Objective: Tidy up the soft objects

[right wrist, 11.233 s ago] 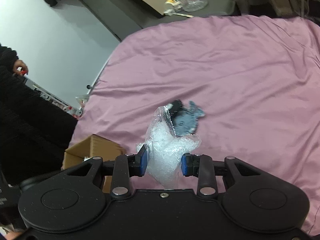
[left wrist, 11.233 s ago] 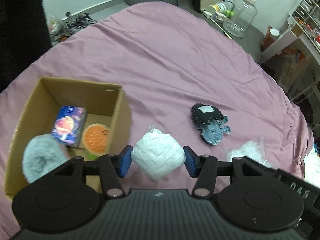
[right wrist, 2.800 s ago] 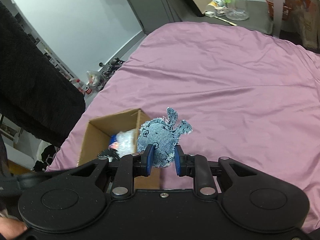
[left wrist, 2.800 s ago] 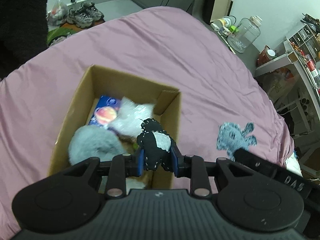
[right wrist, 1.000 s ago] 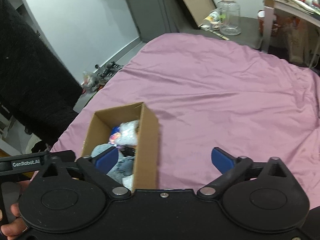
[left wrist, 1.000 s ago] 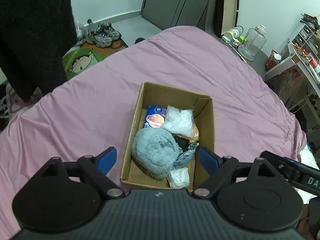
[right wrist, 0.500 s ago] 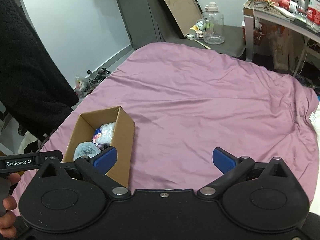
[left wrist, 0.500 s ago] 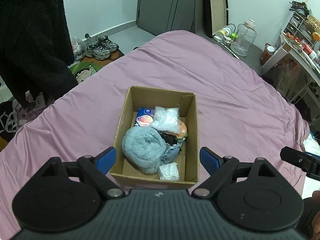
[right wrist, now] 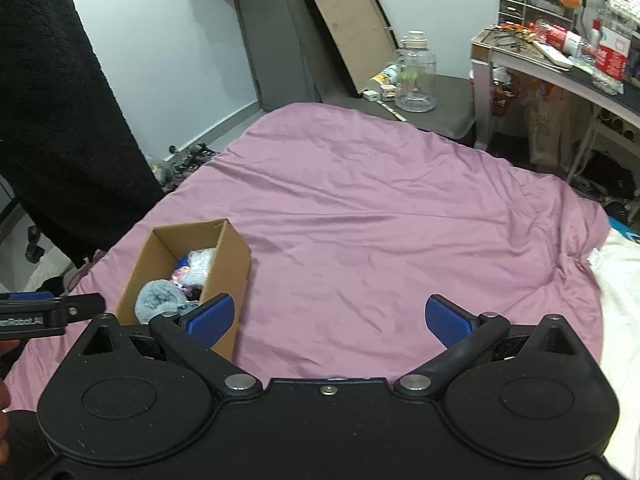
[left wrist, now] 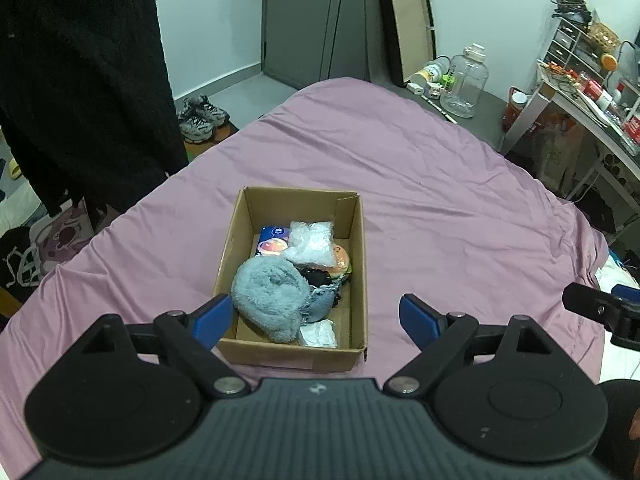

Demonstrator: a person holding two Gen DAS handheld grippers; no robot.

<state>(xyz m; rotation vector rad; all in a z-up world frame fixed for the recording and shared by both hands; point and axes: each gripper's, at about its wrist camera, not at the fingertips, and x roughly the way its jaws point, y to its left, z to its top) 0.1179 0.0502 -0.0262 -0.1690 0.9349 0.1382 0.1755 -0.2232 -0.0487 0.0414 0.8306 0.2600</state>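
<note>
A cardboard box [left wrist: 358, 248] stands on the purple bedsheet [left wrist: 440, 208]. Inside lie a grey fluffy ball [left wrist: 270, 298], a white plastic-wrapped bundle [left wrist: 312, 242], a blue packet [left wrist: 272, 240], an orange toy [left wrist: 342, 262], a black plush [left wrist: 318, 276], a denim plush [left wrist: 320, 300] and a small white packet [left wrist: 318, 334]. My left gripper [left wrist: 316, 318] is open and empty, held above and in front of the box. My right gripper [right wrist: 328, 318] is open and empty, to the right of the box [right wrist: 228, 264], over bare sheet.
A person in black [left wrist: 80, 72] stands at the bed's left. Shoes [left wrist: 202, 118] lie on the floor. A clear jug [left wrist: 466, 82] and a leaning tray [left wrist: 408, 20] stand beyond the bed. A cluttered desk [right wrist: 560, 64] is at the right.
Both grippers have dropped their plush toys into the box, opened wide, and pulled back and up. The box now looks smaller and farther away.
</note>
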